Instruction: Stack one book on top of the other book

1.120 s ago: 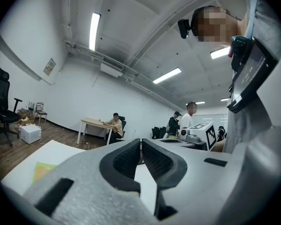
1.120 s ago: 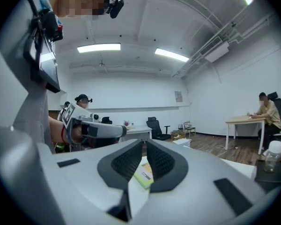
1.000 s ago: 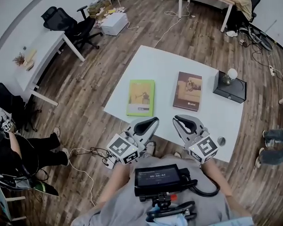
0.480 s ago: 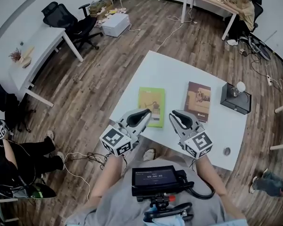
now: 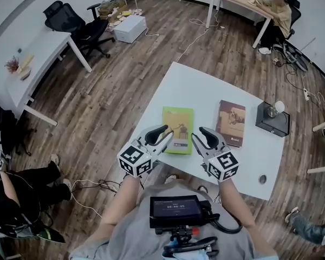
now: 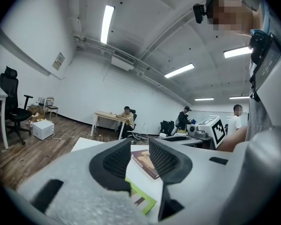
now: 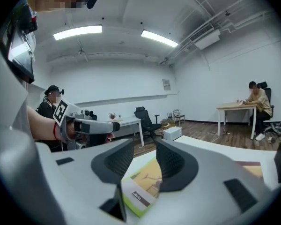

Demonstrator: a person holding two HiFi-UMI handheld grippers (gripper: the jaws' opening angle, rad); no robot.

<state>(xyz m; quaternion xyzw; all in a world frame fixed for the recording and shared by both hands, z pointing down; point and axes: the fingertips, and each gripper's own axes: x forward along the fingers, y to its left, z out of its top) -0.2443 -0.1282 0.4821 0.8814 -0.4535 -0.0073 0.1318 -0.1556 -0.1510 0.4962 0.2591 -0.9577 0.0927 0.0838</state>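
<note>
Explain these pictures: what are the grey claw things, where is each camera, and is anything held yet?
No robot: a person holds hand-held tongs in each hand. The head view looks down from their head; the two gripper views ride on the tongs. On the white table lie a green book and a brown book, side by side and apart, with a black box further right. The left tongs and right tongs flank the green book's near end; both have just been opening, nothing between them. No book is held.
</note>
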